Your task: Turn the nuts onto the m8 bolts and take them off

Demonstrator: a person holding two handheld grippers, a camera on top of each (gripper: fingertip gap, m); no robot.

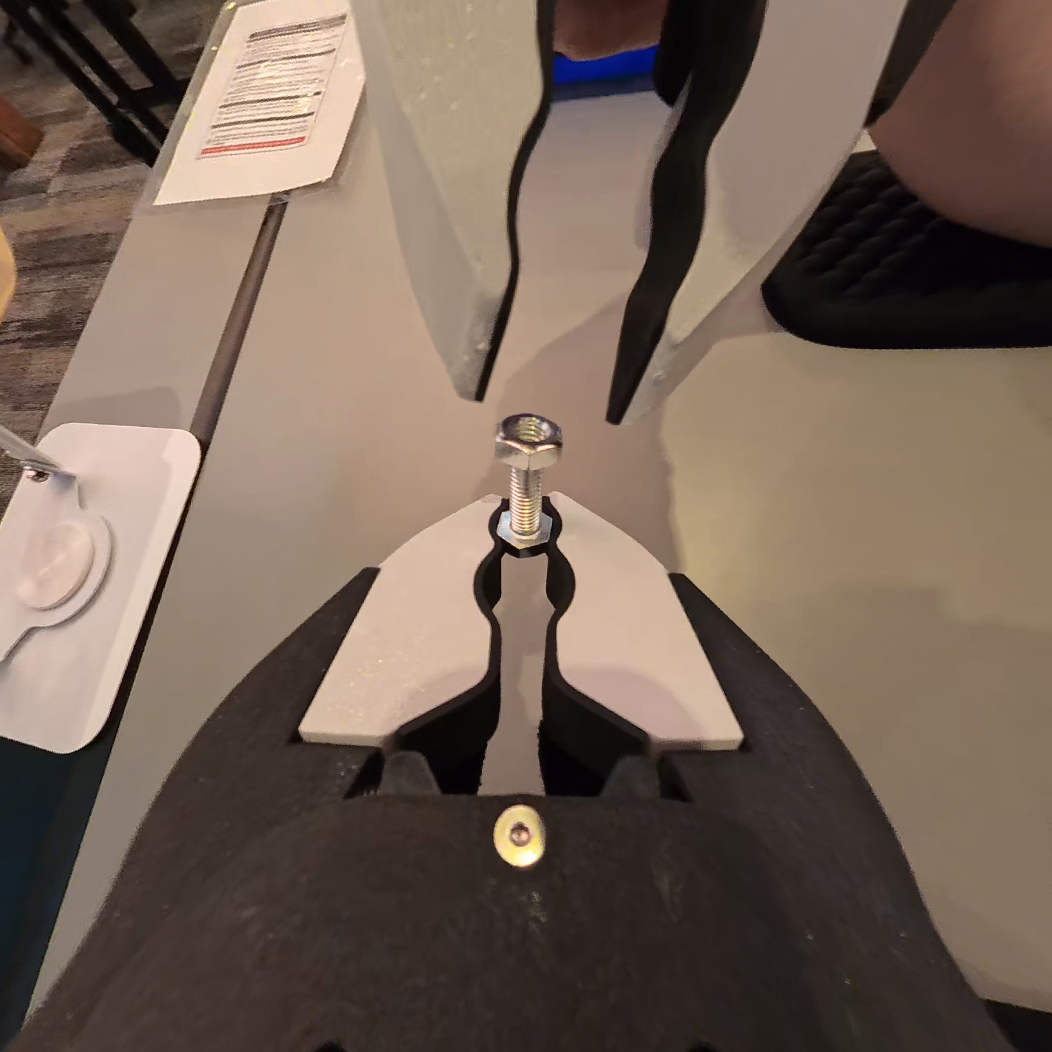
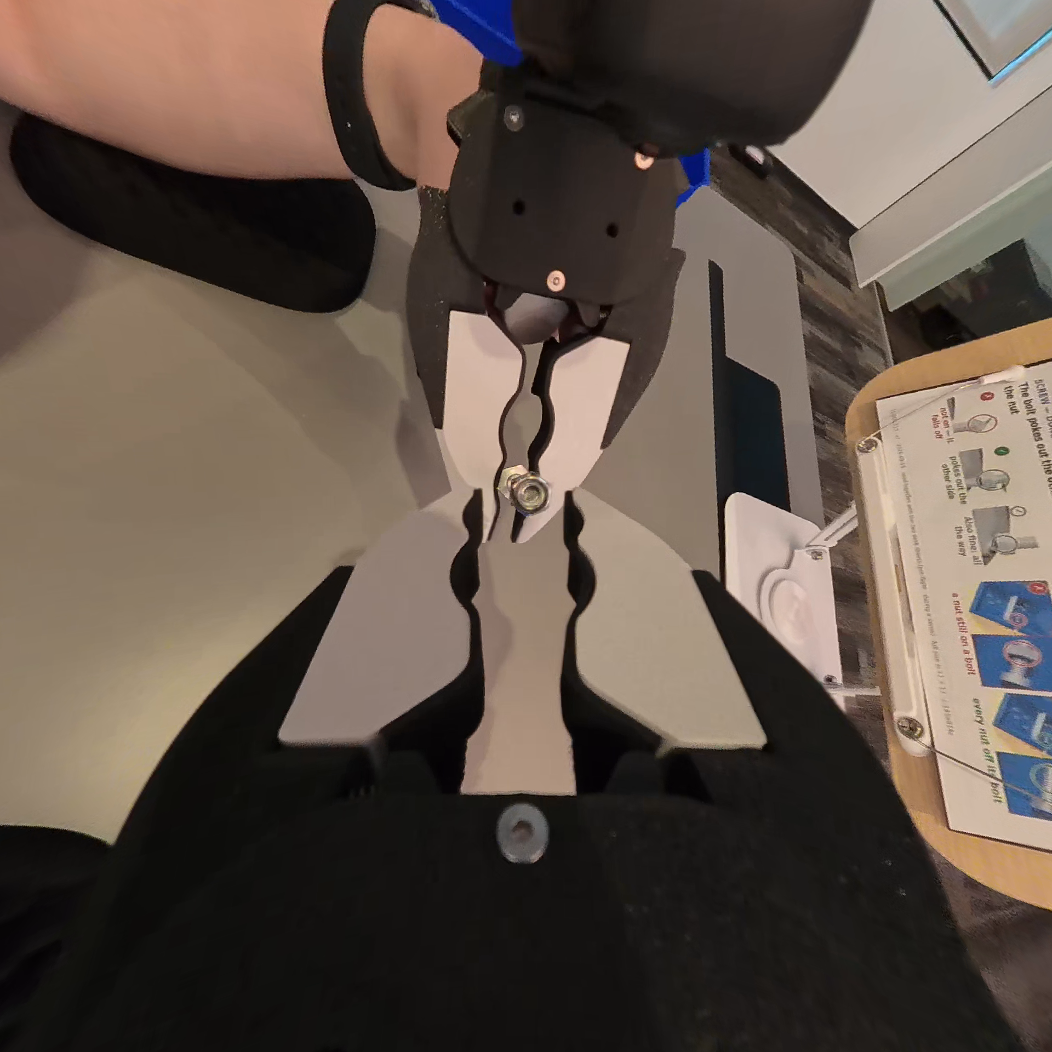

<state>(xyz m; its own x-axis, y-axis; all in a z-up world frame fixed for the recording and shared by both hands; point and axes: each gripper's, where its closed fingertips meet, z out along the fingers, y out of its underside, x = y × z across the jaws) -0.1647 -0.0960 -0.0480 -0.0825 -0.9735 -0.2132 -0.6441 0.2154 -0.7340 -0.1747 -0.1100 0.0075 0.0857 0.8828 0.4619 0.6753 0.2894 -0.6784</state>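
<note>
A silver bolt (image 1: 522,504) stands upright with its hex head pinched between the tips of my left gripper (image 1: 522,512), which is shut on it. A silver nut (image 1: 529,445) sits on the top end of the thread. My right gripper (image 1: 546,407) comes in from above with its jaws open, its tips just above and to either side of the nut, not touching it. In the right wrist view I look down on the nut (image 2: 532,501) end on. It lies between the open tips of my right gripper (image 2: 522,512), with the left gripper (image 2: 506,532) reaching in from the far side.
The grey table (image 1: 797,569) lies below. A white holder plate (image 1: 85,569) and a printed sheet (image 1: 267,97) are at the left. A black mesh pad (image 1: 911,273) lies under a person's forearm (image 2: 171,85). A wooden side table with an instruction card (image 2: 968,598) is at the right. Tip to tip, the grippers are about 6 cm apart.
</note>
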